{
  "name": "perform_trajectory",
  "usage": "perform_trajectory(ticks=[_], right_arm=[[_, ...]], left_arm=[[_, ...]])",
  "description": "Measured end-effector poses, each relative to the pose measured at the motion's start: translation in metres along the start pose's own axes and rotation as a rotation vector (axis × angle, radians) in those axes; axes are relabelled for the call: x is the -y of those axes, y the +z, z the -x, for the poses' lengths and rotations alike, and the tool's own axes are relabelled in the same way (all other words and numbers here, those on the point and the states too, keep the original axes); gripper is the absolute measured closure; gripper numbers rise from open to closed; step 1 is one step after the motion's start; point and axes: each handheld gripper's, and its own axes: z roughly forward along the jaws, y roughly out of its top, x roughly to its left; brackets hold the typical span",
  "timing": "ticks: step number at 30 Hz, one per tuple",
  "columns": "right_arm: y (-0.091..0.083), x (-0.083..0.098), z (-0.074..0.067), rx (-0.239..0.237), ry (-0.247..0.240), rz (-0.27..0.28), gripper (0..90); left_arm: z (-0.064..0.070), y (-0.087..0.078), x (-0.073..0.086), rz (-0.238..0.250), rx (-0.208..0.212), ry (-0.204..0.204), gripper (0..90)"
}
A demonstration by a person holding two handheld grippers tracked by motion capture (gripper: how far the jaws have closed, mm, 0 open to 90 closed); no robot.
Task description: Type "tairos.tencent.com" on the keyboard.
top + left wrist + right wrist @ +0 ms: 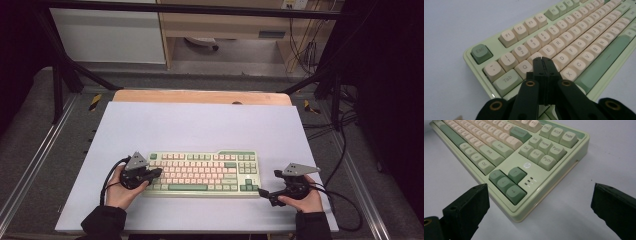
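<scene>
A green-and-cream keyboard [202, 173] lies near the person on the pale worktop [200, 125], long side left to right. The left gripper [543, 60] has its jaws pressed together into one point, and that point hangs over the letter keys at the keyboard's left end, about at the W key [535, 55]; whether it touches the cap is not clear. The right gripper [539, 202] stands with jaws wide apart and empty, just off the near right corner, facing the arrow keys [507, 183].

The step in hand looks like key pressing with the closed left tip. The next move calls for a short, straight push down onto one cap, without clipping the neighbours.

The keyboard's near edge sits well inside the worktop's near edge, and broad bare surface lies far, left and right of it.
</scene>
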Motion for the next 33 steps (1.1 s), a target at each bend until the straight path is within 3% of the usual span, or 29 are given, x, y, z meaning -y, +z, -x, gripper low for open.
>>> perform_trajectory(ticks=[8,19,23,33], right_arm=[[0.000,-0.012,-0.011,-0.019,-0.040,0.025,9.8],[0.011,-0.030,-0.033,-0.056,-0.066,0.014,29.7],[0.015,-0.035,-0.039,-0.076,-0.082,0.008,41.5],[0.029,-0.051,-0.056,-0.107,-0.117,0.009,53.7]], left_arm=[[-0.001,-0.001,-0.001,0.008,0.006,-0.002,89.9],[0.000,-0.003,-0.002,0.013,0.006,0.000,89.9],[0.000,-0.003,-0.002,0.016,0.009,0.000,89.9],[0.000,-0.003,-0.002,0.016,0.010,0.000,89.9]])
